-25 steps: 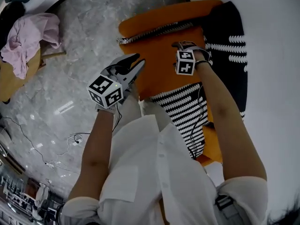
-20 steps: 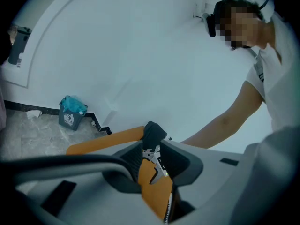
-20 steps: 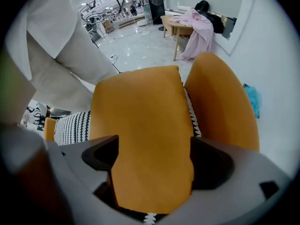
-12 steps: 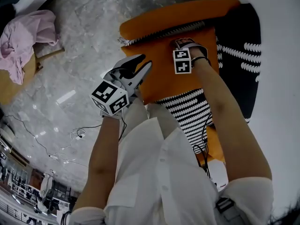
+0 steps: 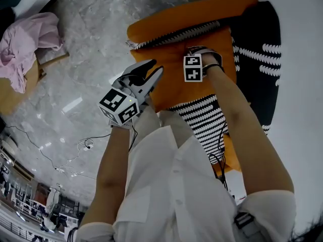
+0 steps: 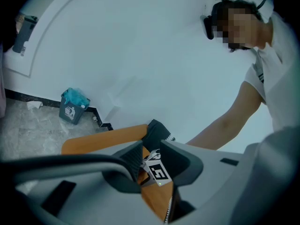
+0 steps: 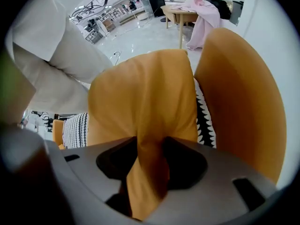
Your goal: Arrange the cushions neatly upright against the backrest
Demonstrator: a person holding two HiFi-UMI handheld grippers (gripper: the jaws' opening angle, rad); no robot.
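A plain orange cushion (image 5: pixel 176 79) stands on the seat in front of the orange backrest (image 5: pixel 186 16). My right gripper (image 5: pixel 199 50) points steeply down at its top edge. Its jaws have just been closing, and in the right gripper view they pinch a fold of the orange cushion (image 7: pixel 140 107). My left gripper (image 5: pixel 153 70) is at the cushion's left edge, with orange fabric (image 6: pixel 157 198) between its jaws. A black cushion with white zigzags (image 5: pixel 260 59) leans at the right. A striped black-and-white cushion (image 5: pixel 202 117) lies nearer me.
Grey marble floor (image 5: pixel 86 44) spreads to the left, with cables (image 5: pixel 83 145) on it. A pink cloth (image 5: pixel 30 39) lies on a wooden table at far left. A blue bin (image 6: pixel 72 106) stands by the white wall (image 5: pixel 303 84) behind the seat.
Both grippers have sunk a little with the orange cushion. The right gripper's cube has dropped lower against the cushion's top; the left stays at the left edge.
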